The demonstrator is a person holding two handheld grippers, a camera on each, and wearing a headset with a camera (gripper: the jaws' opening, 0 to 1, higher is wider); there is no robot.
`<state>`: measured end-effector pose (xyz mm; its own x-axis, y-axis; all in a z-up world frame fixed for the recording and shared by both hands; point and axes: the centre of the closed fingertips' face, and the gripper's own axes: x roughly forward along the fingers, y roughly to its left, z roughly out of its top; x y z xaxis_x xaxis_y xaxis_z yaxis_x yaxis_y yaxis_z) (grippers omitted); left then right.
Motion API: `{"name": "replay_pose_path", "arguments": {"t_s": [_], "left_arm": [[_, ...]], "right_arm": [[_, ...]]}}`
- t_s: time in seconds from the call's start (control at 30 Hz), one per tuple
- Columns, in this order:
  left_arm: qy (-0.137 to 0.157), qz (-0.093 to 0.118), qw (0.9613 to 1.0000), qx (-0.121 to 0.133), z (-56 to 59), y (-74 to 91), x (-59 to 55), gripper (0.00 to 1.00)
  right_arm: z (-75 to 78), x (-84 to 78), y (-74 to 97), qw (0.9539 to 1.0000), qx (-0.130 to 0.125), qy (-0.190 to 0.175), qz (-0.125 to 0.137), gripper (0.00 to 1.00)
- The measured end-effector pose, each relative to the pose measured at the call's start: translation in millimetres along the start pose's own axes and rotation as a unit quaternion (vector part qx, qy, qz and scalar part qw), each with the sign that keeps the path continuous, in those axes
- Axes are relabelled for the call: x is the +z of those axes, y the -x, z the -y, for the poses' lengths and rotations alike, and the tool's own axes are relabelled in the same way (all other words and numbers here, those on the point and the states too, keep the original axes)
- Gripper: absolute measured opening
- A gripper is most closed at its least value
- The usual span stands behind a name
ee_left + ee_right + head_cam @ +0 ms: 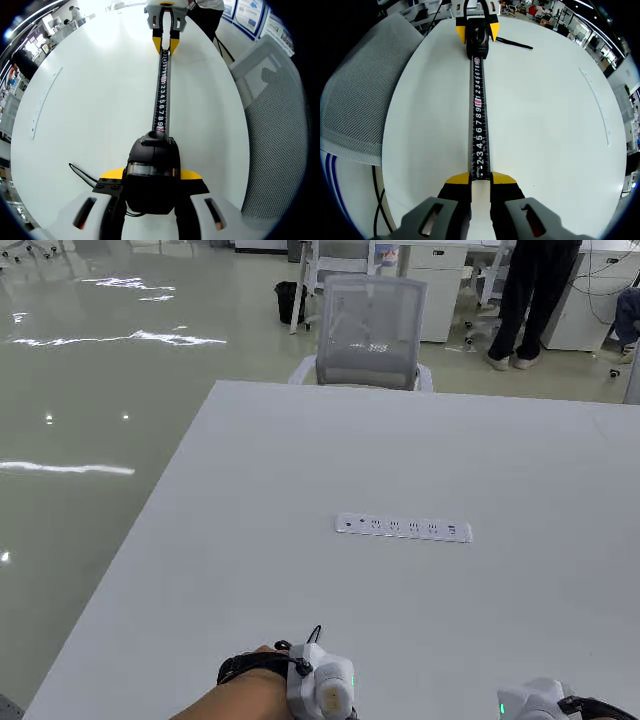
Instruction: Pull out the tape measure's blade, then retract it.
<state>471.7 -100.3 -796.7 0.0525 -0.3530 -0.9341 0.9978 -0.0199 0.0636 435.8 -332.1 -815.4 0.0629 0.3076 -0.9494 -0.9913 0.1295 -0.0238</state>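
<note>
A black tape measure case [150, 167] sits between the yellow-tipped jaws of my left gripper [152, 176], which is shut on it just above the white table [90, 110]. Its blade [162, 95] is drawn out straight over the table, numbers facing up. My right gripper [480, 179] is shut on the blade's free end, and in the right gripper view the blade [478, 115] runs away to the case [477, 35]. In the head view the rear of the left gripper [322, 692] and of the right gripper [535, 705] sit at the bottom edge.
A white power strip [403, 528] lies mid-table. A grey mesh chair [370, 335] stands at the table's far edge, and another mesh chair back [280, 125] is close beside the table. A person [535, 300] stands at the far right. A thin black cord [512, 44] trails by the case.
</note>
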Motion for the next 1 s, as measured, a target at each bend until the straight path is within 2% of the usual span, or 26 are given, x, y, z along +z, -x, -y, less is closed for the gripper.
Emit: {"name": "replay_pose_path", "arguments": {"t_s": [1.0], "left_arm": [[0.001, 0.002, 1.0, 0.001, -0.2, -0.3, -0.5, 0.33]], "right_arm": [[-0.7, -13.9, 4.8, 1.0, 0.0, -0.005, -0.004, 0.12]]}}
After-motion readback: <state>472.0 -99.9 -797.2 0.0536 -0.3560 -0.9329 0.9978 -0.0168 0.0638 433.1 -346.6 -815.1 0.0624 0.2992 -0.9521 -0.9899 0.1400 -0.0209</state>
